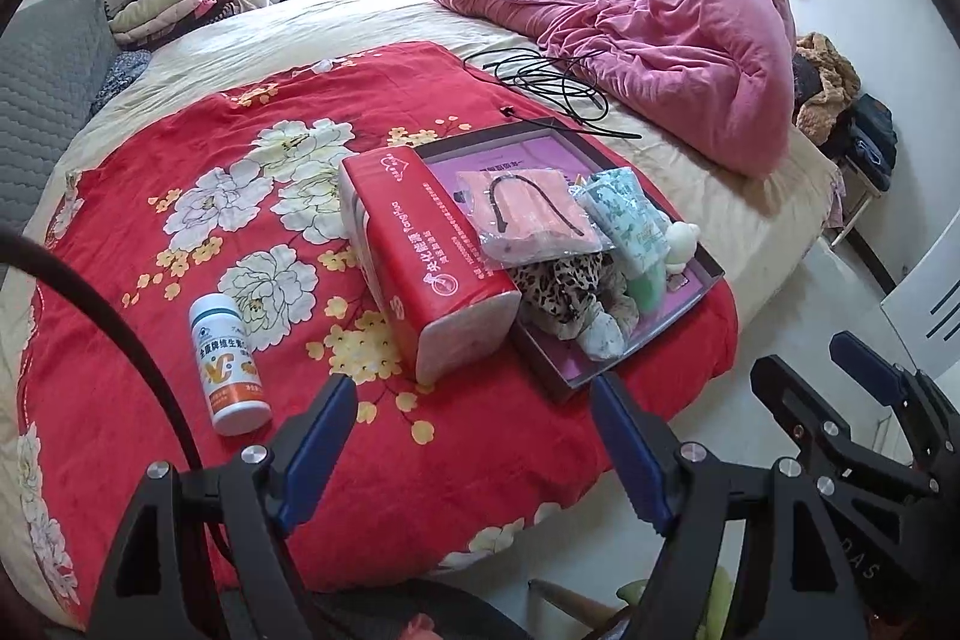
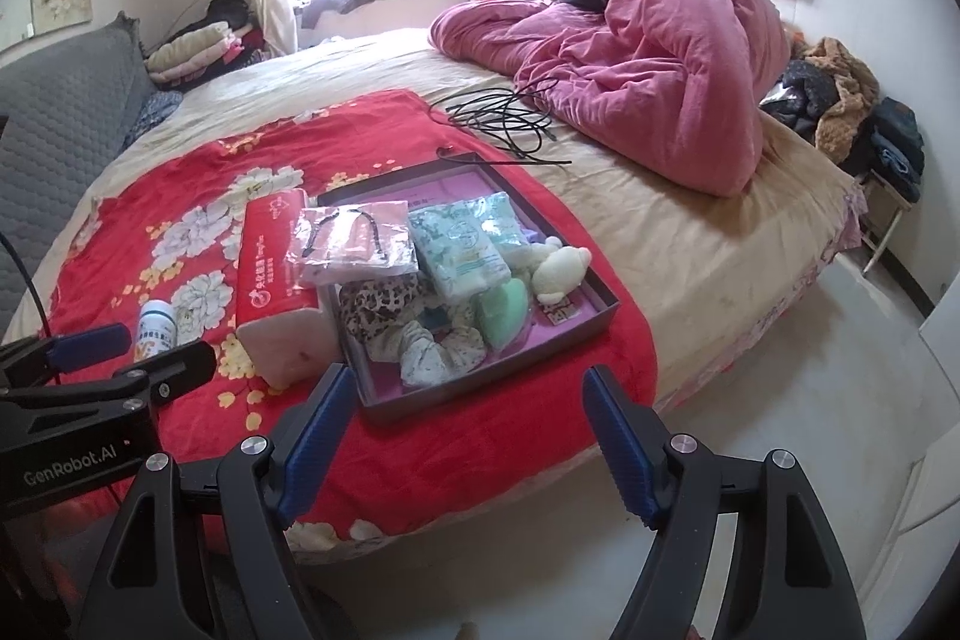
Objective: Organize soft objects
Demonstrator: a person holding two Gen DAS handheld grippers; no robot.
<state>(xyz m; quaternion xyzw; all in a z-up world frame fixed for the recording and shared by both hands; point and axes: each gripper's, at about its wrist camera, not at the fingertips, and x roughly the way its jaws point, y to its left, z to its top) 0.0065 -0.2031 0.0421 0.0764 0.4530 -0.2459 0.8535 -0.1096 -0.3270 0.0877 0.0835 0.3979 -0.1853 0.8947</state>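
Lying ahead of open jaws | tray [image 2: 591,334] of soft items

blanket [image 1: 180,232]: plush cloth | tissue pack [image 1: 420,250]: glossy plastic | tray [image 2: 600,307]: matt card

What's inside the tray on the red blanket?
In the tray: a mask pack, tissue packs, leopard scrunchie, green sponge, plush toy. Anything beneath them is hidden.

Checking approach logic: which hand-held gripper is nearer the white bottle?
Left. The left hand-held gripper hangs just beside the white bottle; the right hand-held gripper sits farther off, before the tray.
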